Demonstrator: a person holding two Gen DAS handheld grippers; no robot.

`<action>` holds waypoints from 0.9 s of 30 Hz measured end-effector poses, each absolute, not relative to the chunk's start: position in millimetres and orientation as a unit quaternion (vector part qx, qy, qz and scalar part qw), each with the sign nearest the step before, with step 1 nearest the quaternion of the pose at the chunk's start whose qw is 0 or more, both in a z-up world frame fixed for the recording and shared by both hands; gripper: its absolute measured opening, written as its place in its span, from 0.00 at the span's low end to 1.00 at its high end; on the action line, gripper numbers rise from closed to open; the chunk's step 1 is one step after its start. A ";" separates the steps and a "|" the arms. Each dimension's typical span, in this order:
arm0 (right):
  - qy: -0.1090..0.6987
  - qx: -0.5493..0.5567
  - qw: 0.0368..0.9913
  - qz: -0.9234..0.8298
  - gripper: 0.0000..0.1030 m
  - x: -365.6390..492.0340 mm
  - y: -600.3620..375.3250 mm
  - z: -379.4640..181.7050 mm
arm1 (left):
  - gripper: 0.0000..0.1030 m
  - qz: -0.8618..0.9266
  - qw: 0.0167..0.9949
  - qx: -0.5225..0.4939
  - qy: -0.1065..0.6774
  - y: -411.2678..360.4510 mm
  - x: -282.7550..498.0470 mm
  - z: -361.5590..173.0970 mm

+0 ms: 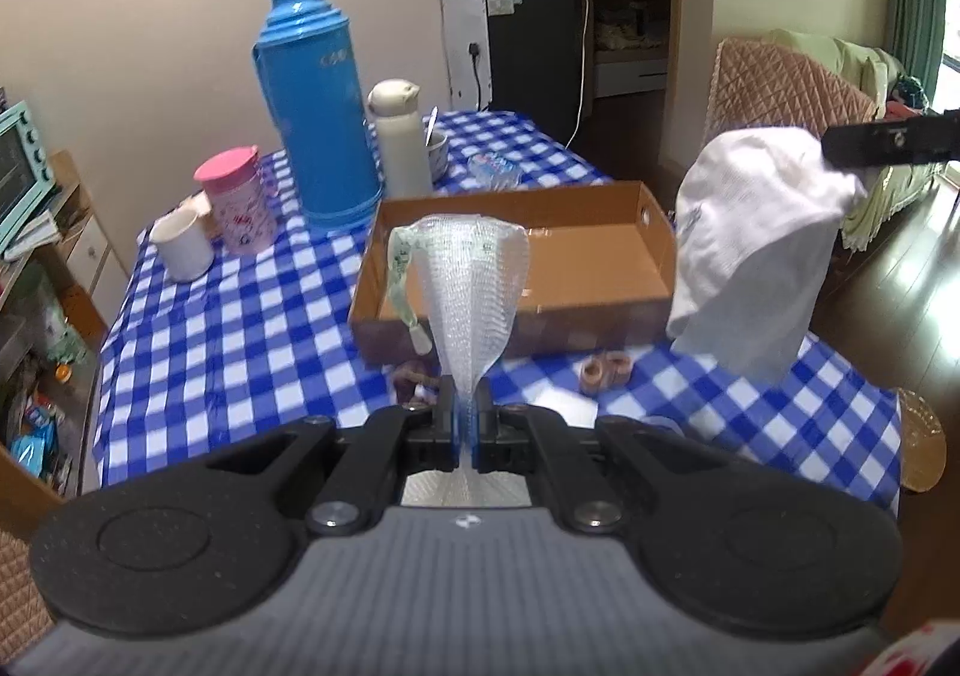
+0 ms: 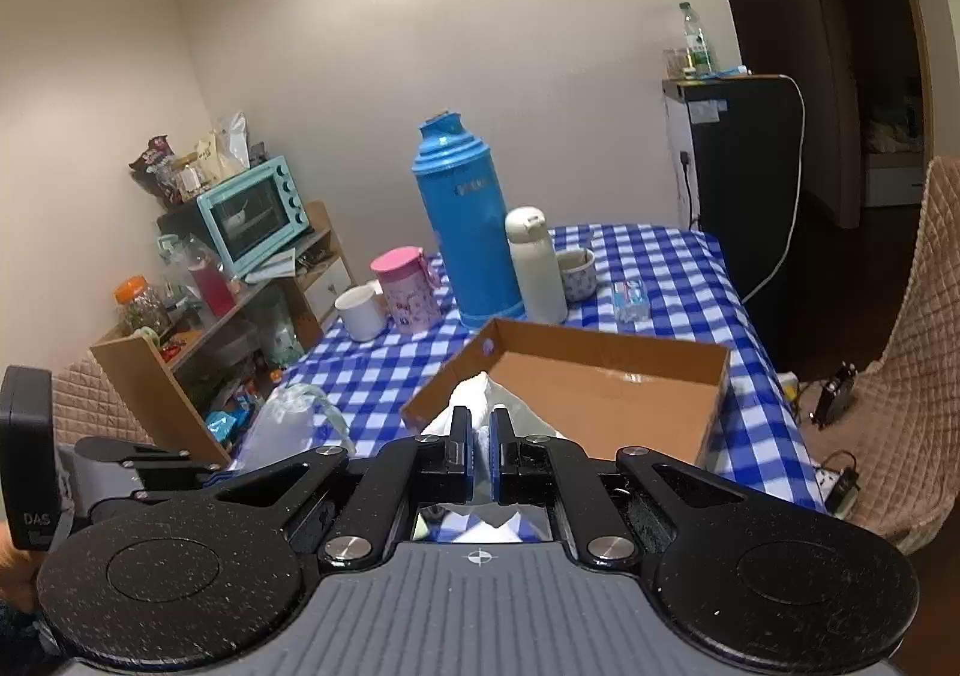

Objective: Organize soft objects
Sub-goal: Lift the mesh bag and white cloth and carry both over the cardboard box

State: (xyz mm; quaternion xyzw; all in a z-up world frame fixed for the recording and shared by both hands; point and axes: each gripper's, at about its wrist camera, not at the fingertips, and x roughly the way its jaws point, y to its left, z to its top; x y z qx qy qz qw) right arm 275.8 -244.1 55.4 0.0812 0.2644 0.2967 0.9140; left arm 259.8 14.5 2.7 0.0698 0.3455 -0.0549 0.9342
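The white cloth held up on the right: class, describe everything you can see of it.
The white cloth is a soft, finely knitted fabric with a faint bluish mark on one side. It hangs crumpled in the air, pinched at its top by the right gripper, which is shut on it. It dangles beside the open cardboard box, above the checked tablecloth, touching neither.

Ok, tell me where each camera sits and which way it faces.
Left wrist: on the left claw, shut on a mesh bag, facing the cardboard box; the right claw's finger, holding a white cloth, shows at right.
Right wrist: on the right claw, shut on the cloth, facing the box; the left claw shows lower left.
Shared: box, blue thermos, checked tablecloth.
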 end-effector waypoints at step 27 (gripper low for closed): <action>0.270 0.075 0.923 0.264 0.05 478.3 -235.6 13.7 | 0.04 -0.079 0.921 0.066 0.377 -33.5 506.8 -26.0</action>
